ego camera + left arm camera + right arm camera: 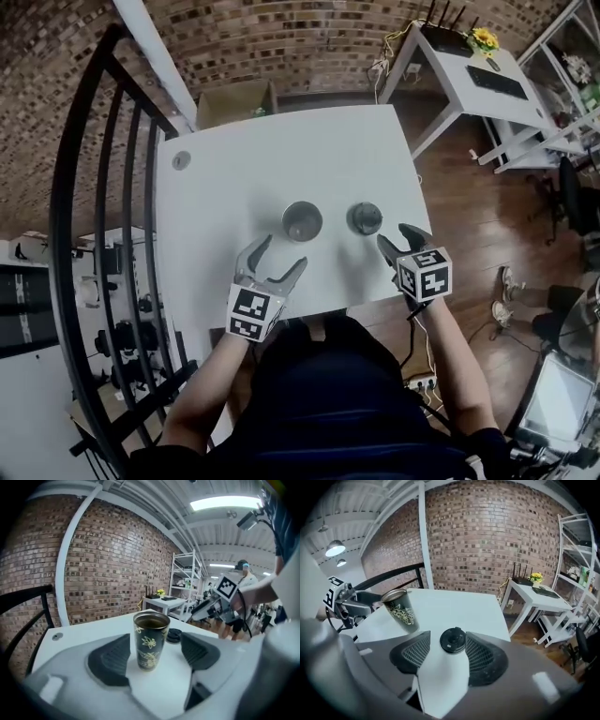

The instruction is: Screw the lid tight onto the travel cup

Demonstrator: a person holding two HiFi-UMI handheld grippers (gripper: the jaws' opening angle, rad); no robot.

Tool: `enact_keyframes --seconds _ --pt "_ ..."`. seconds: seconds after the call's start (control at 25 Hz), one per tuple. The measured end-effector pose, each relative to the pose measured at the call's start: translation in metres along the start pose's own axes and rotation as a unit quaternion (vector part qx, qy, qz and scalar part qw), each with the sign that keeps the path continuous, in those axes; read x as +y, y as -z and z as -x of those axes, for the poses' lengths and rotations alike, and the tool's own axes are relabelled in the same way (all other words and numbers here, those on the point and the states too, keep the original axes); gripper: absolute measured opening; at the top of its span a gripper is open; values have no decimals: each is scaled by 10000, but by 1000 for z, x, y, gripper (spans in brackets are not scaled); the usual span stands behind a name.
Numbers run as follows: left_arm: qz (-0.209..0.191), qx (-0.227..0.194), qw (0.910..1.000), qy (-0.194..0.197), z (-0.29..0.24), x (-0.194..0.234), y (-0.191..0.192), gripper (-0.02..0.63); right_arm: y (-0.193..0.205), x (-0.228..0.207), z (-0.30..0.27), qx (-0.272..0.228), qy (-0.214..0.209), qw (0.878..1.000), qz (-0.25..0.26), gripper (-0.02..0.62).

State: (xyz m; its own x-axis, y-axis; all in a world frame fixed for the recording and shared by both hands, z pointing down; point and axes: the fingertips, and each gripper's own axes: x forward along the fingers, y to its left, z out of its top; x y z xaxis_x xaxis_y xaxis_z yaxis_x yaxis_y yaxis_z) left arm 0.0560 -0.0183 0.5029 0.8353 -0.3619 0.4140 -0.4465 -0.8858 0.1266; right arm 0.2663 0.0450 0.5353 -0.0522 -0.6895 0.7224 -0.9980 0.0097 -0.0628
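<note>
left tool (283, 251) is framing the cup (302, 221), right tool (394, 234) is straddling the lid (365, 217), jaws standing apart on both, so centring before squeezing is looking wise.

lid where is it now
Head view: the lid lies on the white table, right of the travel cup, just ahead of the right gripper.

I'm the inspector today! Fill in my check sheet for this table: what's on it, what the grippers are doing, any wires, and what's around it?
Surface: white table, one round grommet near its far left corner.
Job's things: travel cup upright, uncovered; lid lying beside it, apart.
Clutter: nothing seen.
Grippers: left gripper open, facing the cup; right gripper open, facing the lid; neither touches.
Cables: power strip on the floor; its leads too small to trace.
Surroundings: brick wall, black railing, side table with yellow flowers.
</note>
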Motion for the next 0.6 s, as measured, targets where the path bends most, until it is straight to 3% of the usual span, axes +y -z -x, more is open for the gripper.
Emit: enact_keyframes --seconds 0.2,0.48,0.6 --pt "-183 189 9994 -216 -17 10 12 342 13 -8 -63 600 -237 9976 -240 284" --pt "-65 136 9992 -371 -26 14 13 342 28 -11 -113 1239 -12 9920 218 318" --pt "143 214 9992 -317 -12 19 33 342 36 39 -128 1385 -630 9879 -295 328"
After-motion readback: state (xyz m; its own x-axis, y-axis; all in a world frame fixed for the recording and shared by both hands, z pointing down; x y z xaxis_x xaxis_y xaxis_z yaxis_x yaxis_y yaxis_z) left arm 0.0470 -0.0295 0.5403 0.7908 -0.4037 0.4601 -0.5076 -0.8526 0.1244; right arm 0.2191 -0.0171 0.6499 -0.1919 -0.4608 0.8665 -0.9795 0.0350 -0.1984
